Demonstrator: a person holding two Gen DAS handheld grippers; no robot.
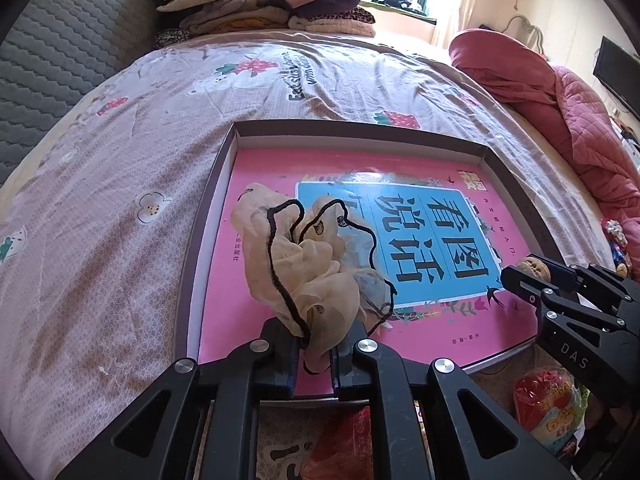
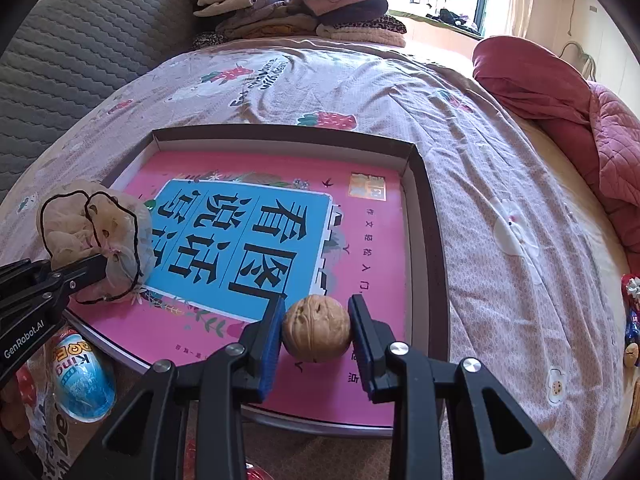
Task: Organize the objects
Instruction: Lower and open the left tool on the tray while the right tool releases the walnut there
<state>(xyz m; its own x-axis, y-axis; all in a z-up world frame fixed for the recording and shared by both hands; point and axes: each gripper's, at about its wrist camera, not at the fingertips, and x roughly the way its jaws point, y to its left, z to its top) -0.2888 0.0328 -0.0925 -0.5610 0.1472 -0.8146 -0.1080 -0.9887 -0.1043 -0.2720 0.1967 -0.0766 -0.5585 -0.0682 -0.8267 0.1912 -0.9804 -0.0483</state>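
Right now both grippers hang over a shallow box (image 2: 424,216) that lies on the patterned bedspread (image 1: 120,216), and a pink book (image 2: 352,248) with a blue title panel covers almost the whole floor of that box. The left gripper (image 1: 316,354) is clenched on a bunched, sheer beige scrunchie (image 1: 304,264) edged with black cord; the fabric billows up from between the pads and hides part of the book's cover from the left wrist camera. The right gripper (image 2: 316,330) grasps a walnut (image 2: 317,329), one blue pad against each side of the shell, above the near right part of the book.

Around the box the bed is busy. A stack of folded clothes (image 2: 304,8) sits at the far end by the grey quilted headboard (image 2: 80,52), and a rumpled red quilt (image 2: 560,92) lies along the right side — well apart from the box. Nearer the grippers, just off the box's front edge, lie a blue and white egg-shaped toy package (image 2: 82,380) and a clear snack bag with red and yellow print (image 1: 550,404). More small wrapped items (image 2: 632,320) sit at the far right edge of the bedspread — too small to identify.
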